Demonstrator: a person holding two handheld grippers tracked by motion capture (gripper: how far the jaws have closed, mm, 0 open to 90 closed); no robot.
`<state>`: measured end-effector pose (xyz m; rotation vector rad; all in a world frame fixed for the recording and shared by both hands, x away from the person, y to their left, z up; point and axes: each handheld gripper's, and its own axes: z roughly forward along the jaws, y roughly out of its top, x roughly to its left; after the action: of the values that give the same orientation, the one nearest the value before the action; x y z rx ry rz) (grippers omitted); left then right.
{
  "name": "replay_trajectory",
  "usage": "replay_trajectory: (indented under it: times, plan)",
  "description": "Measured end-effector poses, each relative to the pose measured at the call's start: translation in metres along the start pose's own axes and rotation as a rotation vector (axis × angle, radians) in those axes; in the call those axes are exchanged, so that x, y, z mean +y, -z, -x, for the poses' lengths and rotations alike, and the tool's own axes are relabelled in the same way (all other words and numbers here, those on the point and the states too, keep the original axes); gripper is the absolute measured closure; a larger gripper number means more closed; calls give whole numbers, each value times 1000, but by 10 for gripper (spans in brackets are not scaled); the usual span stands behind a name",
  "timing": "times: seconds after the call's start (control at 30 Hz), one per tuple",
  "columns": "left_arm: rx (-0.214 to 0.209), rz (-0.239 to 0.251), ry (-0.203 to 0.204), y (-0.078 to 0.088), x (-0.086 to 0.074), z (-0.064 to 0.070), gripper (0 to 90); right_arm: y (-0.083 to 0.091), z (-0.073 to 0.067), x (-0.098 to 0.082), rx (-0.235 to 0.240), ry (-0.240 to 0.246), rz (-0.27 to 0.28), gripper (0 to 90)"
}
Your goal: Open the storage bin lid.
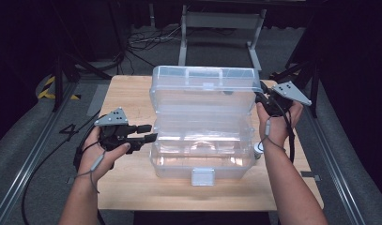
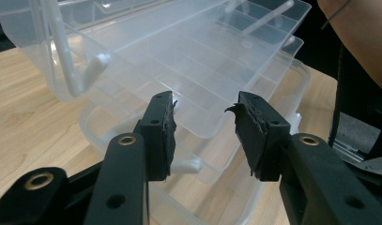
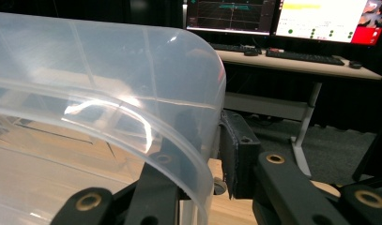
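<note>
Wooden desk [image 1: 132, 187] carries a clear plastic organiser box [image 1: 202, 161], standing mid-desk with its latch facing the person. Lid [image 1: 202, 86] raised upright at the back; tiered compartment trays [image 1: 202, 126] fanned out under it.

Right gripper [image 1: 264, 97] at the lid's right edge: in the right gripper view the lid wall [image 3: 179, 140] runs between its jaws, one jaw inside, one outside, pads closed onto it.

Left gripper [image 1: 149, 132] just beside the trays' left end, jaws moderately wide, nothing between the pads; tray edge [image 2: 198, 122] just beyond the tips.
</note>
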<state>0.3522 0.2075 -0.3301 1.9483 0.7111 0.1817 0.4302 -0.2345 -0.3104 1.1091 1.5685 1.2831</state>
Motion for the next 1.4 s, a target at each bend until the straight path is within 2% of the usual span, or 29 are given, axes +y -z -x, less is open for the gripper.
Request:
replay_trajectory:
  times: [0.13,0.3,0.53,0.6,0.7,0.9,0.97,1.0,1.03,1.07,1.4]
  plan:
    - [-8,-3,7,2,-2,2,579,-5,2,3,7,-7,-19,770]
    - [-22,-19,-4,2,-5,3,576,-10,7,4,27,-27,-34,770]
    - [-74,-50,-33,-3,-5,9,571,-13,9,6,37,-25,-53,770]
    - [-103,-64,-53,-7,-5,11,565,-15,10,7,41,-29,-58,770]
    - [-126,-87,-66,-13,-6,14,562,-16,11,8,42,-29,-66,769]
    - [-162,-117,-72,-23,-8,17,562,-19,13,9,52,-45,-72,766]
    - [-167,-135,-74,-28,-9,19,561,-19,13,9,52,-48,-74,766]
    - [-168,-167,-92,-33,-10,21,561,-20,13,10,50,-47,-77,766]
    - [-168,-167,-92,-33,-10,21,561,-20,13,10,52,-49,-78,766]
    - [-182,-188,-103,-38,-11,23,560,-20,13,10,54,-50,-79,765]
    - [-241,-262,-110,-57,-19,26,557,-23,15,11,63,-60,-86,761]
